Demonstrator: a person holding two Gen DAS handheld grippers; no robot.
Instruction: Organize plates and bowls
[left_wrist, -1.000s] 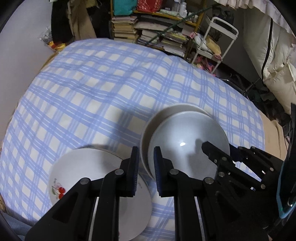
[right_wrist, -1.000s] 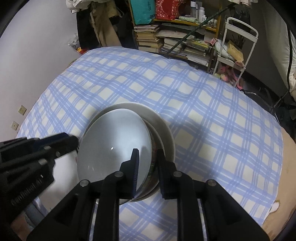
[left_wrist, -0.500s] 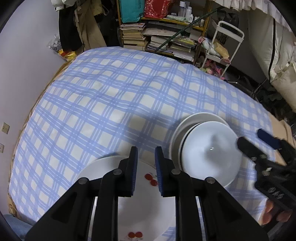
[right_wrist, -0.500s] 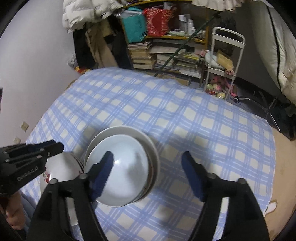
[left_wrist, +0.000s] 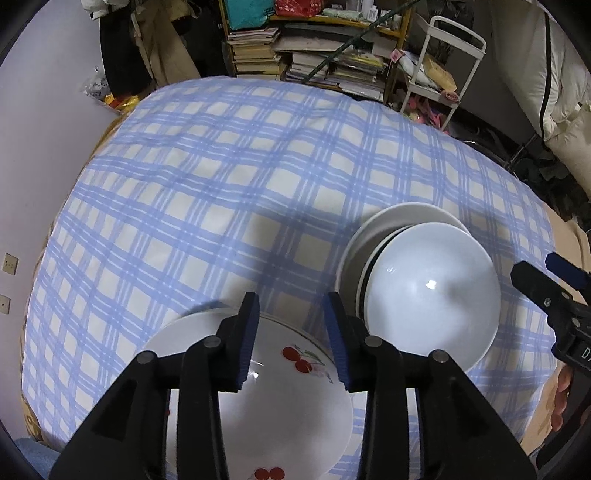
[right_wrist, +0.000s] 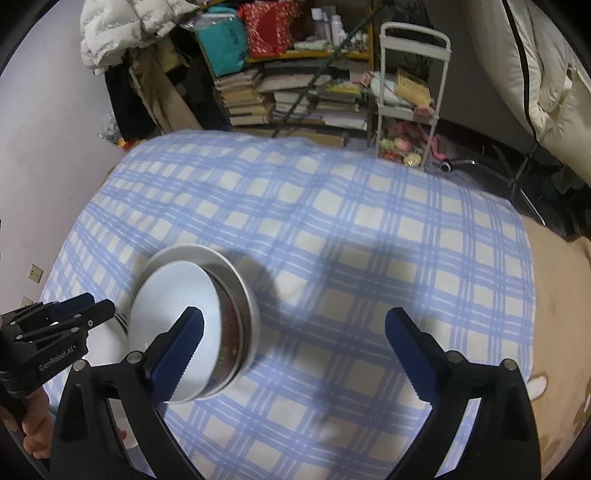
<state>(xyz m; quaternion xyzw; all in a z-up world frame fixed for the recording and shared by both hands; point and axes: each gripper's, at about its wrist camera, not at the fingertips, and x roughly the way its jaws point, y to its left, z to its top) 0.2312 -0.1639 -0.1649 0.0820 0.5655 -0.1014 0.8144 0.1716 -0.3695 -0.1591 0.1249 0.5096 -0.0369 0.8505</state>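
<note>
Right hand-held gripper (right_wrist: 293, 334) opening wide, empty, beside stacked bowls (right_wrist: 192, 328).

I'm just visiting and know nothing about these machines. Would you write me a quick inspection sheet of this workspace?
Surface: blue checked cloth, lightly rumpled.
Job's things: white bowl nested in a bowl stack; cherry plate on a plate stack beside it.
Clutter: nothing seen on the cloth.
Grippers: left claw opening above the cherry plate, pads not pressing it; right claw opening wide, nothing between its jaws.
Cables: nothing seen on the cloth.
Surroundings: bookshelf piled with books, white cart, pale coat hanging at right.
</note>
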